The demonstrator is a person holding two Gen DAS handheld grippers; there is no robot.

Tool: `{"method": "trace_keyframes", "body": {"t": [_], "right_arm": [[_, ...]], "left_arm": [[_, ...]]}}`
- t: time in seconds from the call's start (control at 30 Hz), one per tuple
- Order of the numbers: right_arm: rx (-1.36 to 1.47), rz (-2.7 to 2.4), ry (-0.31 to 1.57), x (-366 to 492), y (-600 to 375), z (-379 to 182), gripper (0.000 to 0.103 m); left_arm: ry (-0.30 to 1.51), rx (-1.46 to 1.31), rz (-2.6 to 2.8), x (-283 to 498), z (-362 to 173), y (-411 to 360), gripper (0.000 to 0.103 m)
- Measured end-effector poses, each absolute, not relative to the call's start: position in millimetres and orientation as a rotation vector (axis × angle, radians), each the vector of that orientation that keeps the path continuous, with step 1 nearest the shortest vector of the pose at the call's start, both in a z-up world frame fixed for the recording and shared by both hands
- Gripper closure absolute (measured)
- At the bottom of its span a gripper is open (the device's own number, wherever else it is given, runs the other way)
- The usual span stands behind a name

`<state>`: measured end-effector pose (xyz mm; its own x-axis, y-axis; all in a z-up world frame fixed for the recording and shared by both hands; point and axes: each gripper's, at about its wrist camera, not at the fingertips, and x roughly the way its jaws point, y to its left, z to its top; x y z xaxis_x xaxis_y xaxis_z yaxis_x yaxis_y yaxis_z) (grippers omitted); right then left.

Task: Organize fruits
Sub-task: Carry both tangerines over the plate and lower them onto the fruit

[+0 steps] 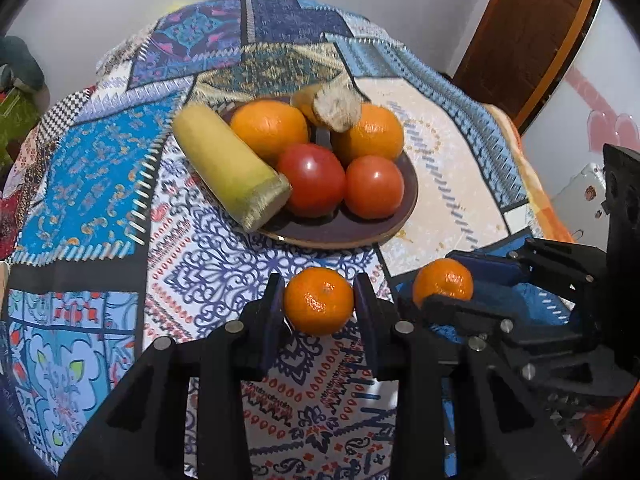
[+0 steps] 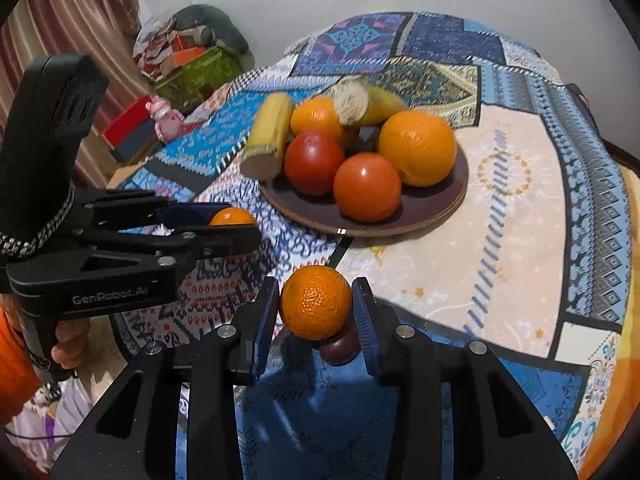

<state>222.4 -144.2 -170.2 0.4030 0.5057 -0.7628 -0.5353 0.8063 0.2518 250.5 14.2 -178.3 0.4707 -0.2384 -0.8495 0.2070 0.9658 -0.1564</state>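
A dark wooden plate [image 1: 384, 228] [image 2: 452, 200] on the patterned cloth holds two oranges [image 1: 270, 128], two tomatoes [image 1: 312, 178] and two cut banana pieces [image 1: 228, 164]. My left gripper [image 1: 319, 304] is shut on a mandarin [image 1: 319, 300], in front of the plate. My right gripper [image 2: 316, 310] is shut on a second mandarin [image 2: 316, 306], held above the cloth; it also shows in the left wrist view [image 1: 442, 282]. A small dark round fruit [image 2: 340, 346] lies under the right gripper's mandarin.
The round table carries a patchwork cloth [image 1: 100, 168]. A pile of boxes and bags [image 2: 192, 60] and a pink toy [image 2: 166, 120] stand beyond the left edge. A brown door [image 1: 528, 32] is at the far right.
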Motion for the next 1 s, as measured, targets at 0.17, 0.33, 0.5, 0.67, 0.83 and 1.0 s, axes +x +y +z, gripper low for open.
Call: {"method": "trace_keyframes", "body": {"t": [0.17,0.33,0.5,0.67,0.83,1.0], "right_arm": [[-0.016,0.638,0.903,228.3,-148.5,-153.1,0.068],[0.002,0.618,0.856,239.9,-149.0,-137.7,0.068],[0.002,0.609,0.83,254.5,-143.5,-129.3,0.068],[-0.007,0.603,0.822,270.0,-134.2,-129.0,0.068],[-0.024,0.596,0.838,283.3,-123.8,-136.9,0.068],[-0.042,0.591,0.85,291.1,-117.9,-144.1,0.068]], "left_arm": [[0.989,-0.046,-0.265,248.0,-153.9,20.1,0.068],[0.934,-0.058,-0.244,252.3,-131.8,27.0,0.068],[0.904,-0.069,-0.221,266.2,-119.3,34.4,0.068],[0.895,-0.061,-0.201,283.5,-117.6,35.7,0.068],[0.903,-0.05,-0.186,298.2,-125.3,35.1,0.068],[0.915,-0.049,-0.184,311.3,-132.8,34.2,0.068]]}}
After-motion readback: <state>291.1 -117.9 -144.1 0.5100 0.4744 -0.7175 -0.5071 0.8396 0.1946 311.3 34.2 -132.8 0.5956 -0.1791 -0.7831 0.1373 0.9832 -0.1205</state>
